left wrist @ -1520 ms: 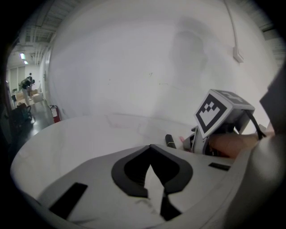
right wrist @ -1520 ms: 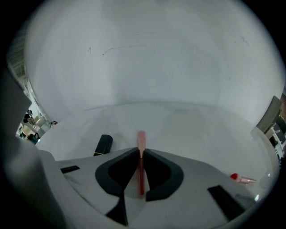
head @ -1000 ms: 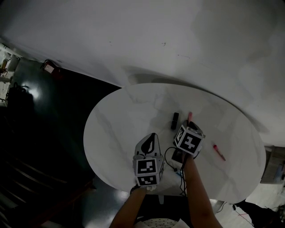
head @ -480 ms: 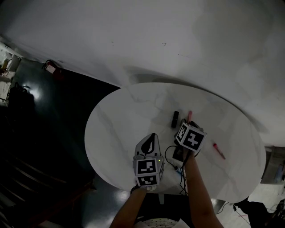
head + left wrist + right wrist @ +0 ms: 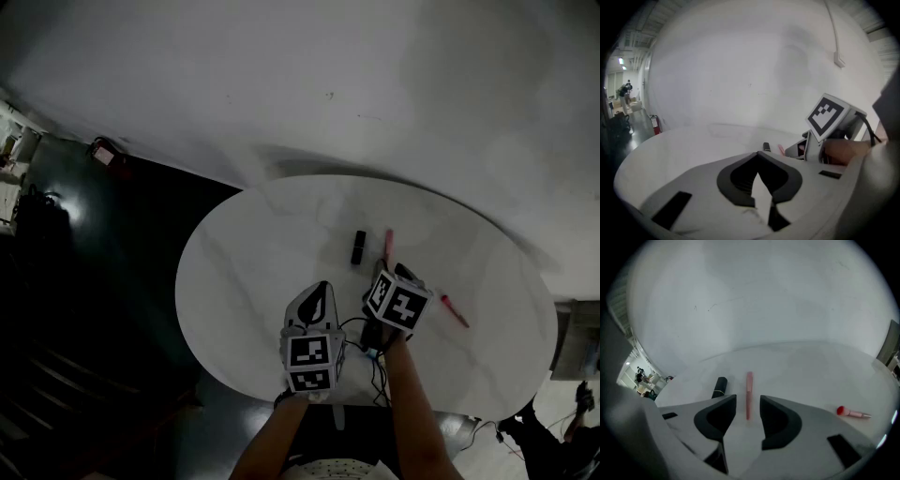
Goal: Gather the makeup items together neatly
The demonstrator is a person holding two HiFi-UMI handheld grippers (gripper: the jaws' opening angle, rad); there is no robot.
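On the table point(image 5: 234, 281): white oval top, mid frame in head view; 3 makeup items lie on its right half
black tube point(image 5: 358, 247): flat on table, centre of head view, just left of pink stick point(image 5: 388, 242), roughly parallel w/ it, small gap btwn, not touching
pink stick: flat on table, runs up-frame from right tool point(image 5: 386, 270); in right gripper view its near end lies btwn the two jaw tips
red-tipped brush point(image 5: 453, 310): alone at right of head view, well apart from the other 2; low right in right gripper view, red end toward frame centre
right tool: jaws wide apart & have just been opening; pink stick sits btwn them but pads are clear of it both sides, nothing gripped; tool angled down at table
left tool point(image 5: 320, 289): lower centre of head view, left of right tool, over table's lower part; jaw tips meet in left gripper view, closed, nothing held
forearms point(image 5: 412, 403): come in from bottom edge of head view, one per tool
cable point(image 5: 356, 328): dark loop btwn the 2 tools, low on table
floor point(image 5: 94, 281): dark, left of table in head view
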